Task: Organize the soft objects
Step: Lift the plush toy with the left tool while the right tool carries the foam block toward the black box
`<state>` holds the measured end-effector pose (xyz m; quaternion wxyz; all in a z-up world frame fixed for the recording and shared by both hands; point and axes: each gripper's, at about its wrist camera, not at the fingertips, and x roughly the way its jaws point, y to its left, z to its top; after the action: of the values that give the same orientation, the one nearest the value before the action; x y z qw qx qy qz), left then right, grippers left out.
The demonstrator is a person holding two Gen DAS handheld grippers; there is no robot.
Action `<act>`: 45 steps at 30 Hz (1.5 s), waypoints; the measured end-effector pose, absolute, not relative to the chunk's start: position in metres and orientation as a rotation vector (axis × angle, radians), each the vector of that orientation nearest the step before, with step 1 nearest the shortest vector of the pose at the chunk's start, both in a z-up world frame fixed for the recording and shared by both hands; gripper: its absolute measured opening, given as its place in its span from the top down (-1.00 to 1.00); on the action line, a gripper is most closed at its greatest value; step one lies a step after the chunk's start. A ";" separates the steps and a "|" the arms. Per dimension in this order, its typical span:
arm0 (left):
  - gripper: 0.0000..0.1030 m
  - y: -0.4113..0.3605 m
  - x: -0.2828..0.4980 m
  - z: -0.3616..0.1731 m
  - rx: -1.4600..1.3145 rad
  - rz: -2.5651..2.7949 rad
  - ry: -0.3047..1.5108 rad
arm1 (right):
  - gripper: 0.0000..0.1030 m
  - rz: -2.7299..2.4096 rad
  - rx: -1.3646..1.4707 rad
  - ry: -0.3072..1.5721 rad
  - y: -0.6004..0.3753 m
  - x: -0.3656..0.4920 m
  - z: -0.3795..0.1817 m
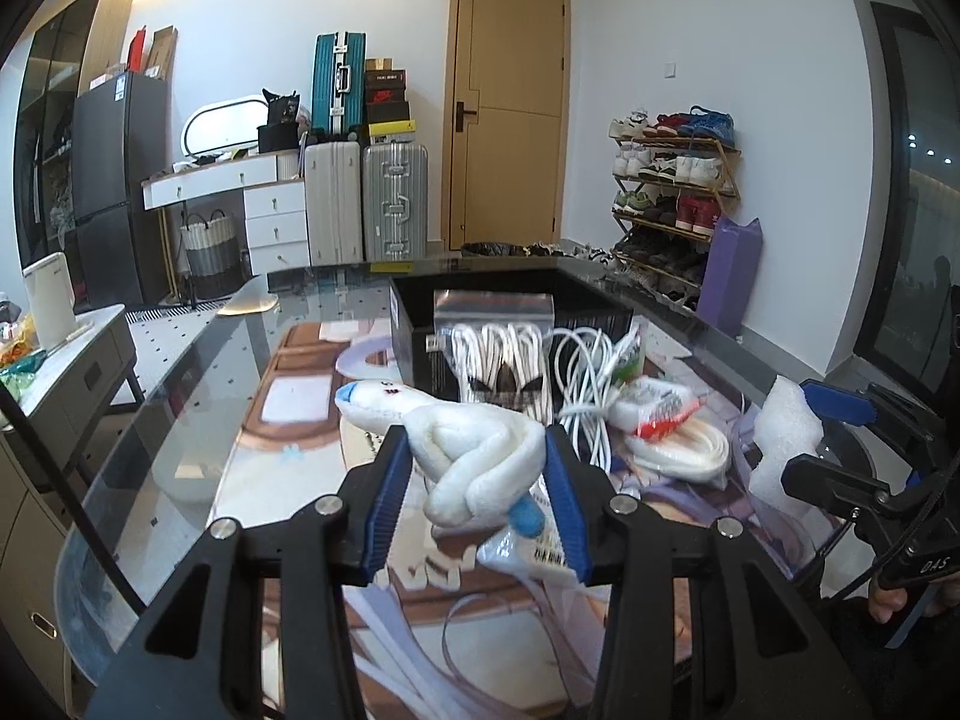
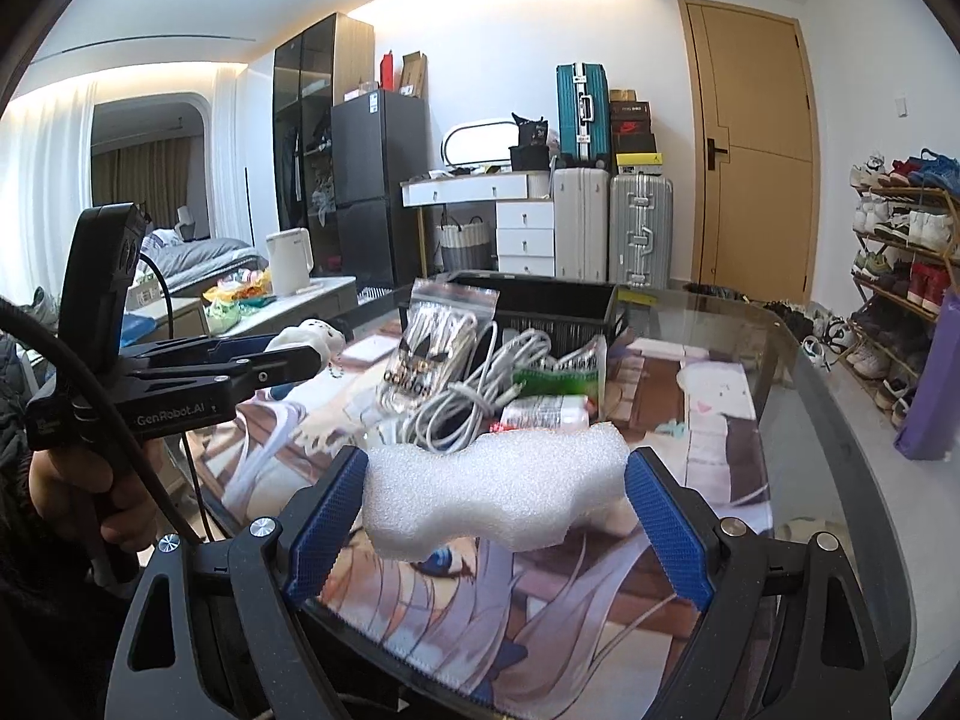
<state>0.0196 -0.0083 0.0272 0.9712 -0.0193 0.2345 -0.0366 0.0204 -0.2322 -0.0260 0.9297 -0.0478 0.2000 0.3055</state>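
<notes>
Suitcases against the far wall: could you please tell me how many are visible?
3: a teal suitcase standing on top, a white suitcase below it, and a silver suitcase beside the white one, left of the door. Others may be hidden.

white plush toy (image 1: pixel 474 456), foam block (image 2: pixel 498 489), both lifted

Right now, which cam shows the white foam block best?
Right wrist. The foam block fills the centre, spanning the right gripper pad to pad, whole outline visible. The left wrist view catches it only at the right edge, small, partly hidden by the gripper.
</notes>
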 end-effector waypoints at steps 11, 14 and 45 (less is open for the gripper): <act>0.16 -0.005 0.038 0.036 -0.049 -0.069 0.469 | -0.72 0.636 -0.060 0.399 -0.233 0.036 -0.008; 0.16 -0.002 0.044 0.039 -0.056 -0.063 0.469 | -0.72 0.637 -0.051 0.392 -0.234 0.041 -0.001; 0.16 0.002 0.090 0.078 -0.072 -0.098 0.428 | -0.72 0.643 -0.048 0.337 -0.228 0.112 0.061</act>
<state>0.0902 0.0020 0.0776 0.9753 -0.0357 0.2124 -0.0484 0.1118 -0.2281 0.0612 0.9346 -0.0233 0.1648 0.3144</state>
